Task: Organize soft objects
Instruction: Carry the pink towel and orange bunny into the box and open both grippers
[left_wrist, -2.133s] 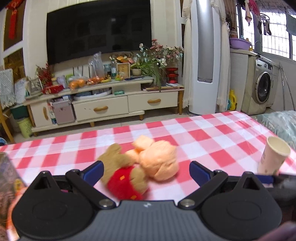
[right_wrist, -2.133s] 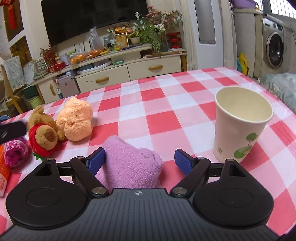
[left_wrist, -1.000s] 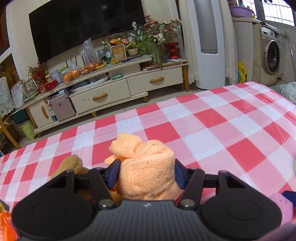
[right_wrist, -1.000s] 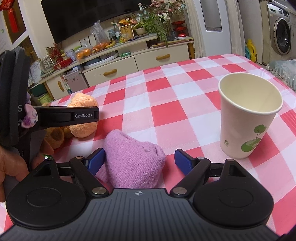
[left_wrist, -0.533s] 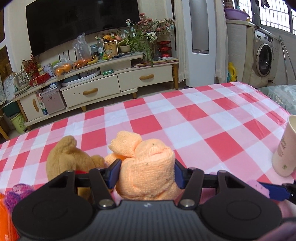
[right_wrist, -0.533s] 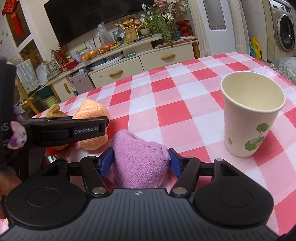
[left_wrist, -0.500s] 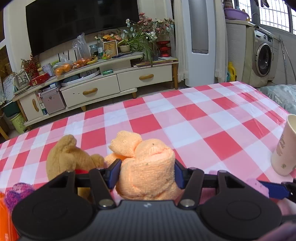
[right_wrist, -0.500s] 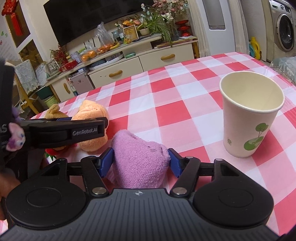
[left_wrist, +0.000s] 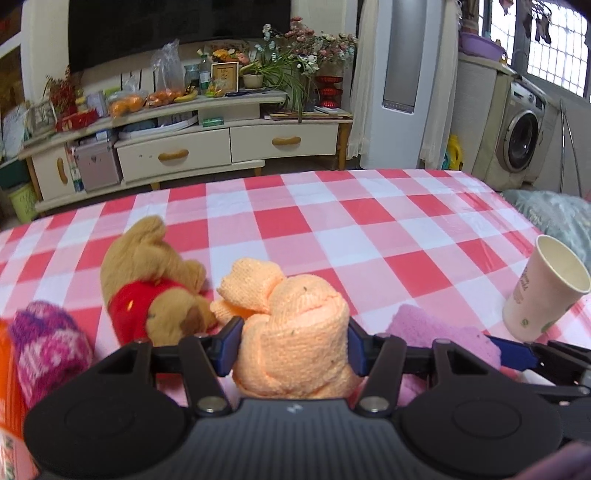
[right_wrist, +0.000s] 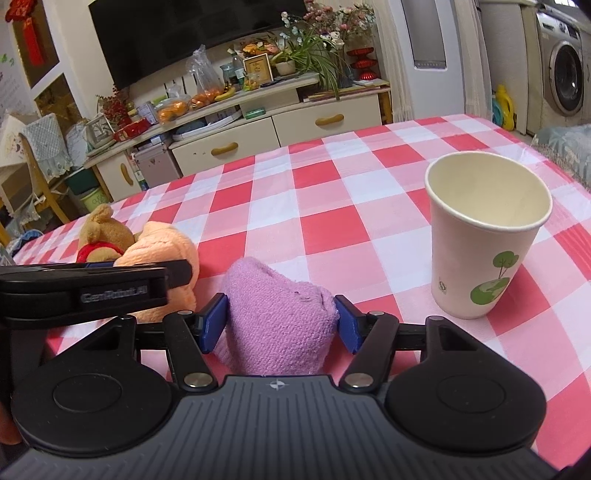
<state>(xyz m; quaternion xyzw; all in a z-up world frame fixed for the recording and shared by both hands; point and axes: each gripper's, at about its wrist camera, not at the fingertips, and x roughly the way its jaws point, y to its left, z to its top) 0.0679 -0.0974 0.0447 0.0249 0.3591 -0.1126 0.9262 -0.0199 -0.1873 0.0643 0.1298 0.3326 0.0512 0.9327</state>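
- Between the blue pads of the left gripper (left_wrist: 293, 347), in the left wrist view, an orange knitted bundle (left_wrist: 295, 332) is being clamped at a partly closed setting; its sides are being pinched inward, so a firm hold is judged.
- The bundle is being kept just beside a brown plush bear (left_wrist: 155, 284) in a red top, which is lying on the checked tablecloth (left_wrist: 369, 236). A magenta knitted roll (left_wrist: 48, 343) is lying at the far left, probably so that the soft items are being grouped.
- Across the right wrist view, a purple towelling bundle (right_wrist: 277, 317) is being held between the pads of the right gripper (right_wrist: 279, 321), which are pressing its flanks at a fairly wide setting.
- The purple bundle is being kept on the cloth, well apart from the upright, empty paper cup (right_wrist: 480, 236).
- The orange bundle (right_wrist: 162, 254) is being shown partly hidden by the left gripper's arm.
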